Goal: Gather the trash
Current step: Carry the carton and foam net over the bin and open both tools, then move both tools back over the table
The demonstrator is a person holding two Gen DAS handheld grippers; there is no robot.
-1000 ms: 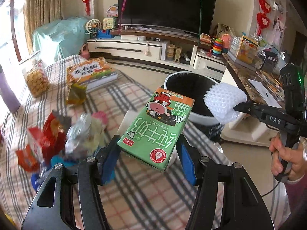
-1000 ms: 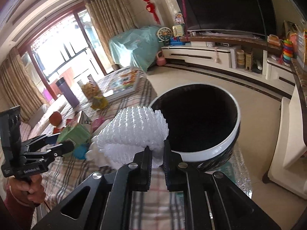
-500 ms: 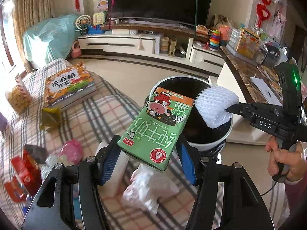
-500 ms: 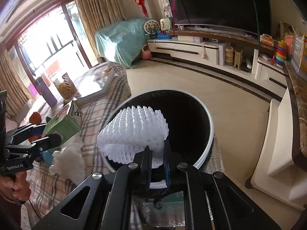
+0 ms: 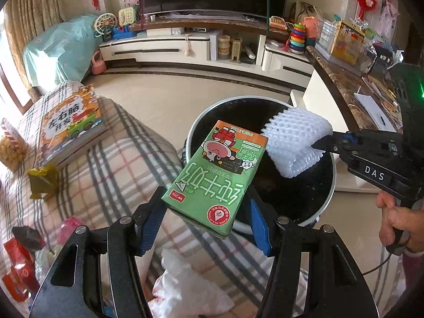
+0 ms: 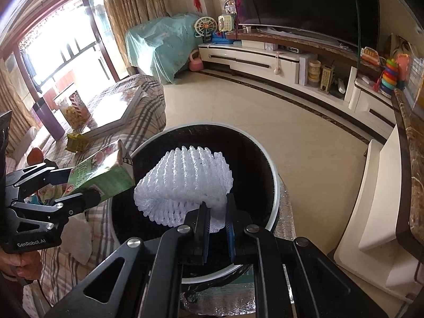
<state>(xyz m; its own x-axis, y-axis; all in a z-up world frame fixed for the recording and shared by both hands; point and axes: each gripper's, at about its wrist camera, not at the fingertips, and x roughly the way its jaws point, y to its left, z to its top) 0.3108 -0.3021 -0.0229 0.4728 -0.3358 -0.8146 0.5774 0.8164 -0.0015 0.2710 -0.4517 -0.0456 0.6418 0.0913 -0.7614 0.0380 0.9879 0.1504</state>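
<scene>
A: We have the green milk carton [image 5: 216,175] clamped across its sides in the left gripper [image 5: 204,220], its jaws spread to the carton's width, and its top end hangs just over the near rim of the trash bin [image 5: 327,206].

B: And the right gripper [image 6: 216,212] has its jaws nearly closed, pinching one edge of the white foam net [image 6: 185,182], which sits above the bin's black opening.

A: So we judge the release is next. The net looks light and springy, so we should part those jaws fully and let it fall clear.

B: The carton is only partly over the opening; we'd carry it further in first, or it may catch the rim and tip back.

A: The two items almost touch, so we release one at a time.

B: More wrappers [image 5: 18,262] and a white crumpled bag [image 5: 190,291] lie on the plaid tabletop [image 5: 114,164], beside a book [image 5: 70,124].
</scene>
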